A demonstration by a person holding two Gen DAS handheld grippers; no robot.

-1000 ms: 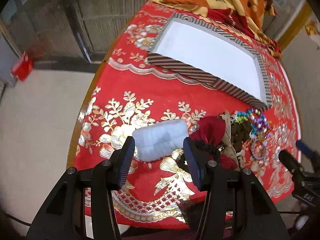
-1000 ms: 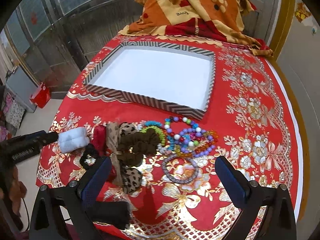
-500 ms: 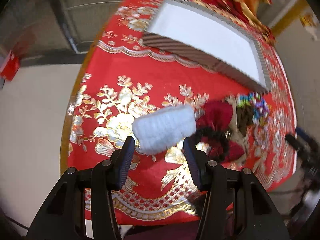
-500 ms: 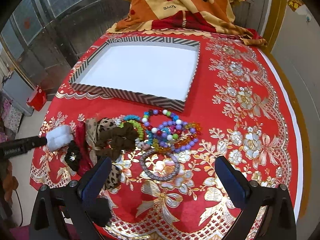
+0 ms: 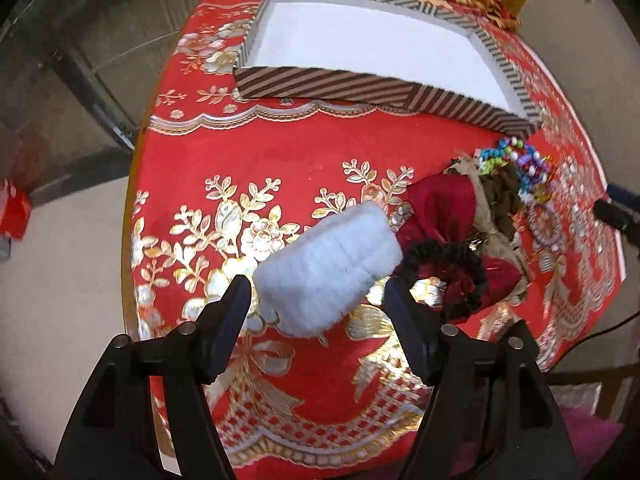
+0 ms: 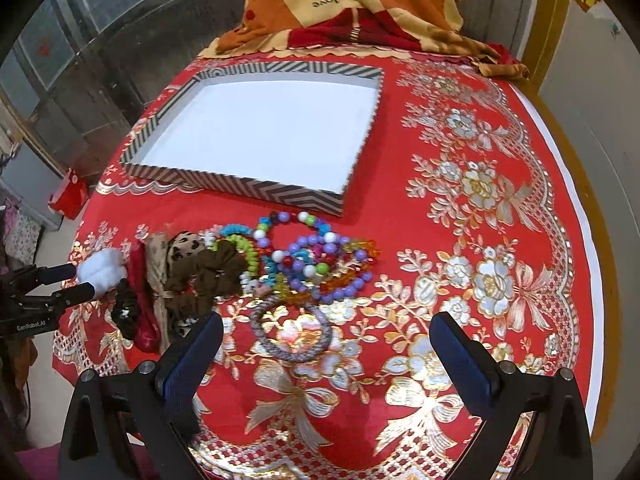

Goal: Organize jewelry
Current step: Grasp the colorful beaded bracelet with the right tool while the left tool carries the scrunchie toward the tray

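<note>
A white fluffy scrunchie lies on the red tablecloth between the fingers of my left gripper. Its jaws are opening and the pads stand clear of the fluff. Right of it sit a red scrunchie and a black one. In the right wrist view, my right gripper hangs wide open over a grey braided ring. Beyond that are bright beaded bracelets, a brown scrunchie and a leopard-print one. The striped tray with a white floor stands behind the pile.
A folded orange blanket lies at the table's far end. The table edge drops to the floor close on the left, where a red box stands. Bare cloth with gold flowers spreads to the right of the tray.
My left gripper has sunk toward the white scrunchie, rolled, and its jaws have widened around it. My right gripper has shifted to the right along the pile, still open.
</note>
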